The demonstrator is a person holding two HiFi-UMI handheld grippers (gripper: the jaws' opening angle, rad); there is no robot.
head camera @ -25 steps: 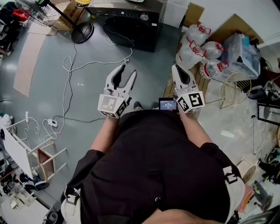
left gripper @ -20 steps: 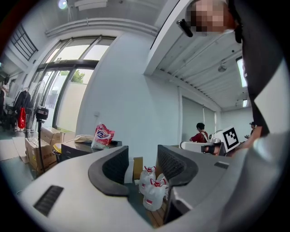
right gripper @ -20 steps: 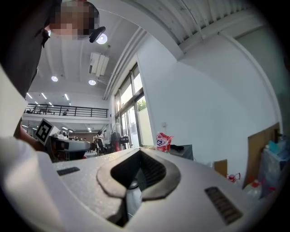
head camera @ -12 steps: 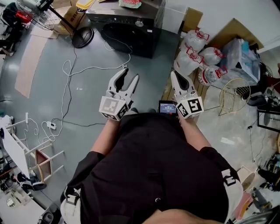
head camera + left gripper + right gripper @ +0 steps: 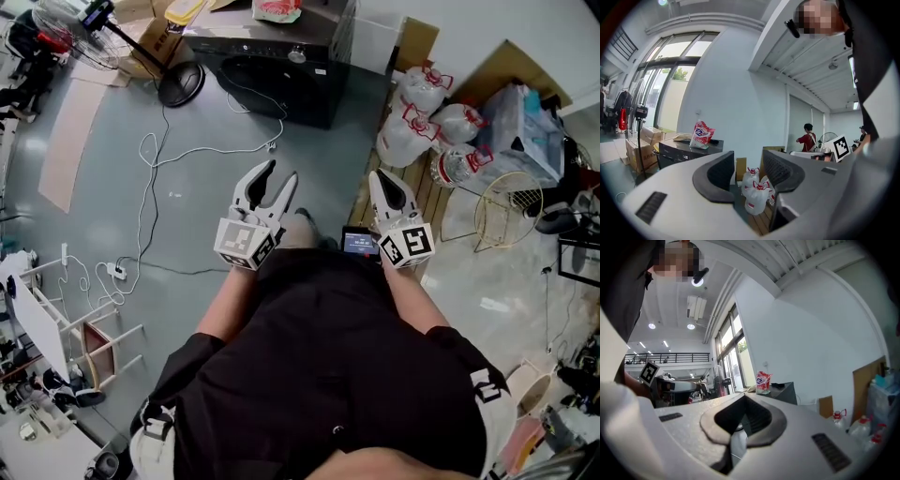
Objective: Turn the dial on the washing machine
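Note:
The black washing machine (image 5: 281, 70) stands far ahead by the wall, its silver dial (image 5: 297, 56) on the top front panel. It also shows small in the left gripper view (image 5: 686, 150) and the right gripper view (image 5: 780, 392). A red and white detergent bag (image 5: 277, 9) lies on top of it. Both grippers are held at waist height, well short of the machine. My left gripper (image 5: 279, 173) is open with nothing between its jaws. My right gripper (image 5: 379, 178) has its jaws together and holds nothing.
A white cable (image 5: 187, 150) trails over the grey floor ahead of the left gripper. A fan base (image 5: 181, 82) stands left of the machine. Water bottles (image 5: 422, 112), a wooden pallet (image 5: 370, 202) and a wire basket (image 5: 506, 202) crowd the right. A white rack (image 5: 56, 319) stands at the left.
The person has stepped toward the washing machine, which now sits lower and larger in the head view. Both grippers came along with the body. Their jaws look unchanged.

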